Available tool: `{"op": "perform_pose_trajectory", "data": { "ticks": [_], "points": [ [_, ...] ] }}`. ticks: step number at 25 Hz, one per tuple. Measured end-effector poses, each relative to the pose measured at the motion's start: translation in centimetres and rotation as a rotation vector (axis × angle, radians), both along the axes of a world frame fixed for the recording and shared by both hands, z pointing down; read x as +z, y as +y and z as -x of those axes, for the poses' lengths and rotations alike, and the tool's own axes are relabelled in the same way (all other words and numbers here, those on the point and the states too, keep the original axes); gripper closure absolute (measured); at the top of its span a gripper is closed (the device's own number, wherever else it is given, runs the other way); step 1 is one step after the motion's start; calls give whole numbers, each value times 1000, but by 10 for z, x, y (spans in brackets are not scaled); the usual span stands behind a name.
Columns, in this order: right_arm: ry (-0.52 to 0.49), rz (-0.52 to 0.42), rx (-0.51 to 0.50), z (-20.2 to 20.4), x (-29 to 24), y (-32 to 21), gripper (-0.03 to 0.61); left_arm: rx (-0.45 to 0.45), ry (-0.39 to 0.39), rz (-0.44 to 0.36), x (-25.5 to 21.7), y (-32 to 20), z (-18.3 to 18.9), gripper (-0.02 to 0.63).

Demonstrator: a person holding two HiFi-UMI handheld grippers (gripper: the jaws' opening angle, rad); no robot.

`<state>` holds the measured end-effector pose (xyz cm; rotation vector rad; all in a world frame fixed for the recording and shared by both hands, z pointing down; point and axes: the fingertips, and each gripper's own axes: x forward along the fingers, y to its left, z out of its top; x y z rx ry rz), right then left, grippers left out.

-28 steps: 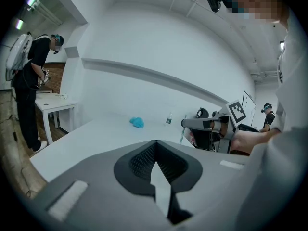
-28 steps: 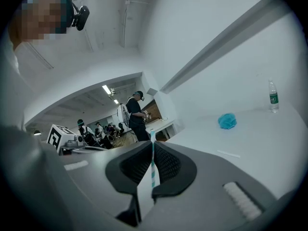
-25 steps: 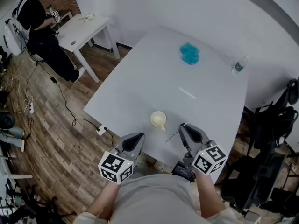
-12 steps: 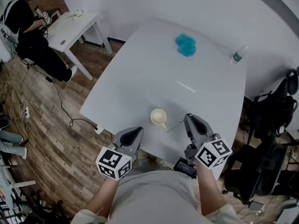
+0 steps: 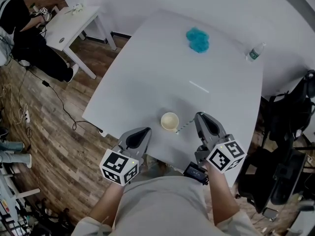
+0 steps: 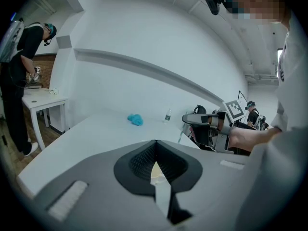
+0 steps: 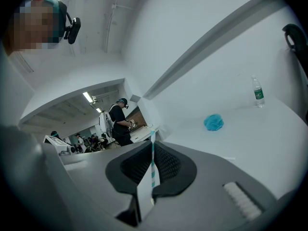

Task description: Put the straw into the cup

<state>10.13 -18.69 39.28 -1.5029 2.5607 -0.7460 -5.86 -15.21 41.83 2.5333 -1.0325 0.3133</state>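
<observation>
Your right tongs (image 5: 199, 117) are clamped on the straw (image 5: 184, 127), and the right gripper view shows it pinched upright between the closed jaws, white with teal stripes (image 7: 153, 172). From that grip the straw's long axis runs out from the tips towards the cup (image 5: 170, 121). It slants across to that cup's right side, and its free end sits just beside the rim on your side, not over the mouth. The cup stands upright on the white surface (image 5: 162, 73), close to the near edge. It is a small, pale cream cup with its mouth open to the head view and nothing inside that can be seen. It lies between your two hands, to the left of the right tongs and just beyond the left tongs (image 5: 144, 131). The left tongs have their jaws pressed together on nothing and hang off the cup's near-left side without touching it. The right hand is therefore the one that matters. As a judgement, the free end needs to rise and swing leftward over the mouth, and the straw then needs tilting steeper so it drops inside rather than knocking the light cup over.
</observation>
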Motion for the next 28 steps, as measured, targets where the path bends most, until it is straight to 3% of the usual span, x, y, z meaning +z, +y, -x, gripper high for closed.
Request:
{"op": "perform_pose_trajectory", "data": {
  "ticks": [28],
  "points": [
    [47,87,-13,30,71,-52,558,-8,-5,64,33,-32,4,595]
  ]
}}
